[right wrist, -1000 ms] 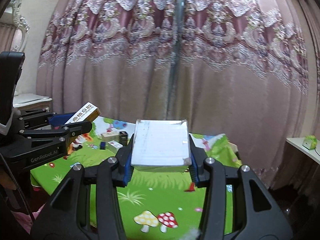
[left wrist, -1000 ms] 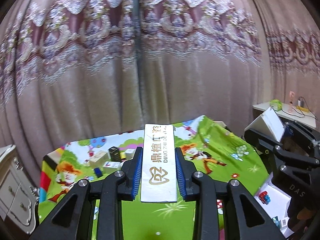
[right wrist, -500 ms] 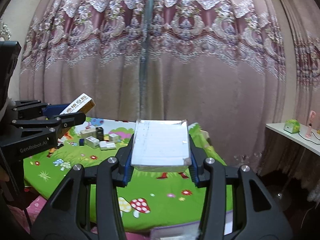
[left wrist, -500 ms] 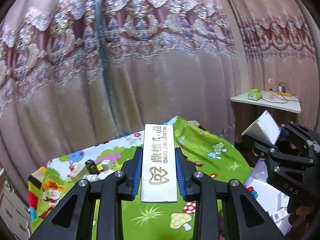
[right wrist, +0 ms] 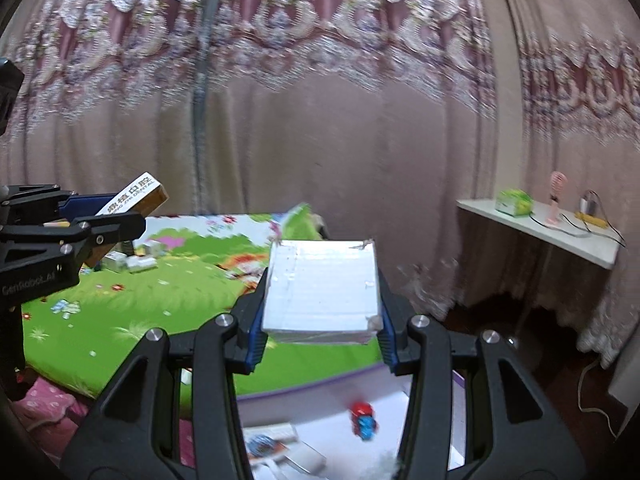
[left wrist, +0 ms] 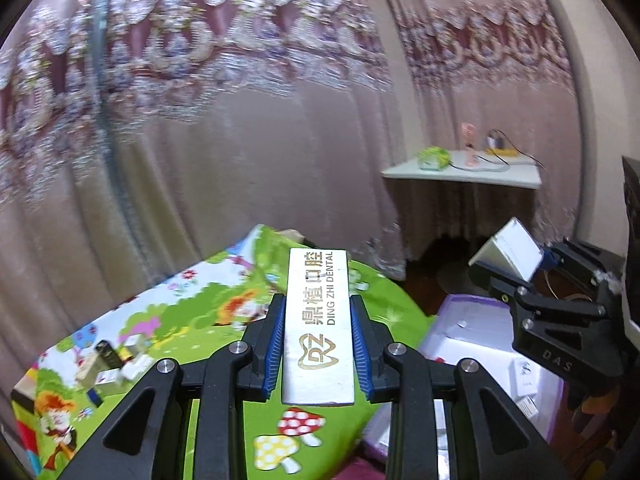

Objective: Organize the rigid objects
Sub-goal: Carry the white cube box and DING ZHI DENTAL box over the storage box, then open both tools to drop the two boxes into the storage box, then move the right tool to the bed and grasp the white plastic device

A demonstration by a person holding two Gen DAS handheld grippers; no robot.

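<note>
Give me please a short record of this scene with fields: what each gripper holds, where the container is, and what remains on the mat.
left gripper: shut on the long white box printed DING ZHI DENTAL
right gripper: shut on the plain white box
container: purple-rimmed bin beside the mat's near edge, below the right gripper
in the bin: small red and blue toy car, some cards
on green cartoon mat: several small boxes at the far left

Small boxes [left wrist: 108, 364] sit on the play mat [left wrist: 208, 320], at its far left. A storage box [right wrist: 360, 412] lies right of the mat, with a toy car [right wrist: 363, 425] in it. A desk [right wrist: 560, 232] stands further right, before the curtain [right wrist: 320, 120].
</note>
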